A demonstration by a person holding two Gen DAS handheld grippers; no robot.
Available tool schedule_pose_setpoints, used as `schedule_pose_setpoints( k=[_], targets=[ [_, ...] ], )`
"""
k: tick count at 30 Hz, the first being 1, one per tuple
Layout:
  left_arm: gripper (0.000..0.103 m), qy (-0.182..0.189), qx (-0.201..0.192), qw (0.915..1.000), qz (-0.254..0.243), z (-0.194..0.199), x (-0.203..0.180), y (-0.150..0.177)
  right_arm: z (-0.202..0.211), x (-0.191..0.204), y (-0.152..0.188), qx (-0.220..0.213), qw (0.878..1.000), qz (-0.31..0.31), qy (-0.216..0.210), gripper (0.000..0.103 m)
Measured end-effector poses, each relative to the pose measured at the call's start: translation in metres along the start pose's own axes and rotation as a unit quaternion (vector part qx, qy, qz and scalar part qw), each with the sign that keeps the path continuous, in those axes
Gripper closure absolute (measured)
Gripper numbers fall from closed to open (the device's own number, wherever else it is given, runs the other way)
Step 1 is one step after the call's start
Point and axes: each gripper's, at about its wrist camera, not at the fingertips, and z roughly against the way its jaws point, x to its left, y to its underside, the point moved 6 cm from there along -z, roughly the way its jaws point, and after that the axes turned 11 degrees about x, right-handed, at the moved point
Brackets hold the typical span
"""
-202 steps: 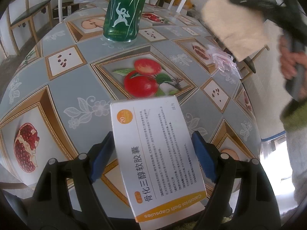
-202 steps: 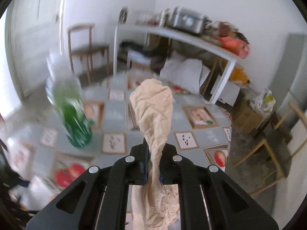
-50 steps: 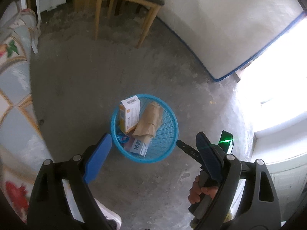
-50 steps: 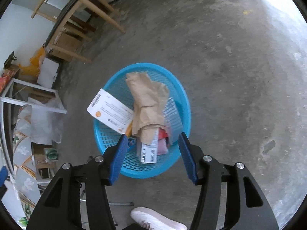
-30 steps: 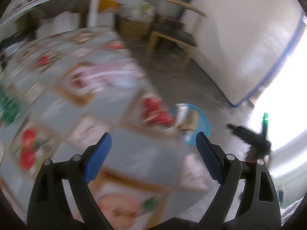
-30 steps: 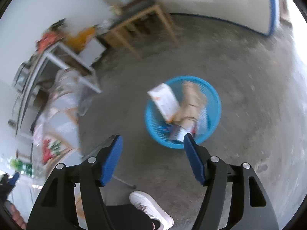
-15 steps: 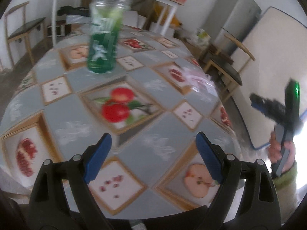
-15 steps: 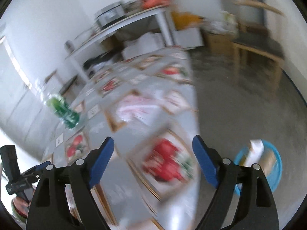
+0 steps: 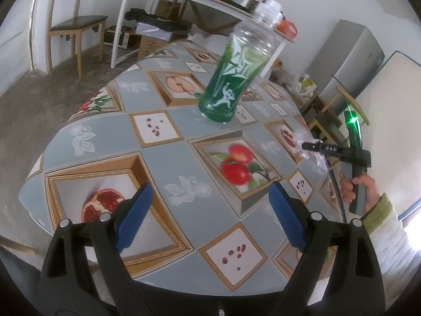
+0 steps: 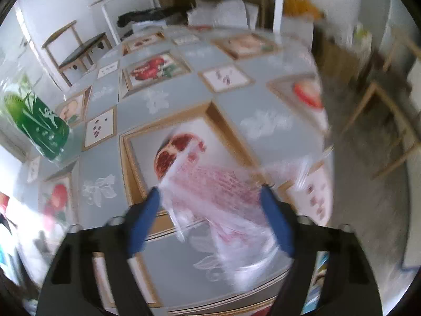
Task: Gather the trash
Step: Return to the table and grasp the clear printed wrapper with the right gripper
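From the left wrist, the left gripper (image 9: 209, 214) stands wide apart with nothing between its blue pads, over the near edge of the fruit-patterned table (image 9: 168, 121). A green bottle (image 9: 234, 79) stands upright further back. At the far right edge the right gripper (image 9: 310, 146) shows only as a dark tip reaching over a clear plastic bag (image 9: 311, 156), most of which is hidden behind it; the hand (image 9: 355, 187) holding it is partly cut off. The right wrist view is smeared with motion: the plastic bag (image 10: 226, 197), clear with pink print, lies crumpled on the table's near edge between the right gripper's (image 10: 210, 205) pads, whose jaws have just been closing; whether the pads already press on it cannot be told. The bottle (image 10: 36, 121) is a green blur at left. Half a second ago this view showed the table from farther off with the blue basket on the floor; now the bag fills the jaws.
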Motion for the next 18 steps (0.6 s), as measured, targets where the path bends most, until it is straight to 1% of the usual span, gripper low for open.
schedule_pose_setpoints(
  k=[3,6,7,8,9,10,11,12,15,16,18],
  targets=[
    [0.017,0.003,-0.001,1.0000,0.003,-0.001,0.005,-0.003,0.003,0.013,0.019,0.017,0.999,-0.016,-0.042,0.034],
    [0.017,0.008,0.004,1.0000,0.003,-0.008,0.005,-0.005,0.002,0.028,0.040,0.039,0.997,-0.027,-0.067,0.034],
    [0.017,0.009,0.005,0.9999,0.002,-0.009,0.004,-0.006,0.005,0.036,0.053,0.049,0.995,-0.030,-0.087,0.034],
    [0.017,0.011,0.006,0.9999,0.002,-0.011,0.004,-0.006,0.006,0.041,0.059,0.054,0.993,-0.030,-0.100,0.034],
    [0.017,0.013,0.008,0.9999,0.002,-0.013,0.003,-0.006,0.010,0.047,0.066,0.058,0.991,-0.026,-0.117,0.034],
    [0.017,0.015,0.009,0.9998,0.003,-0.014,0.003,-0.006,0.014,0.058,0.074,0.062,0.988,-0.009,-0.139,0.030],
    [0.017,0.018,0.010,0.9998,0.003,-0.015,0.002,-0.006,0.020,0.067,0.080,0.062,0.987,0.011,-0.147,0.026],
    [0.017,0.021,0.013,0.9997,0.005,-0.018,0.002,-0.006,0.026,0.076,0.086,0.057,0.987,0.038,-0.143,0.022],
    [0.017,0.024,0.019,0.9995,0.005,-0.022,0.001,-0.004,0.044,0.096,0.092,0.037,0.985,0.117,-0.120,0.019],
    [0.017,0.024,0.021,0.9995,0.005,-0.024,0.000,-0.003,0.050,0.100,0.090,0.020,0.985,0.139,-0.098,0.017],
    [0.017,0.026,0.024,0.9993,0.006,-0.025,0.000,-0.001,0.053,0.094,0.077,0.005,0.988,0.135,-0.074,0.014]
  ],
)
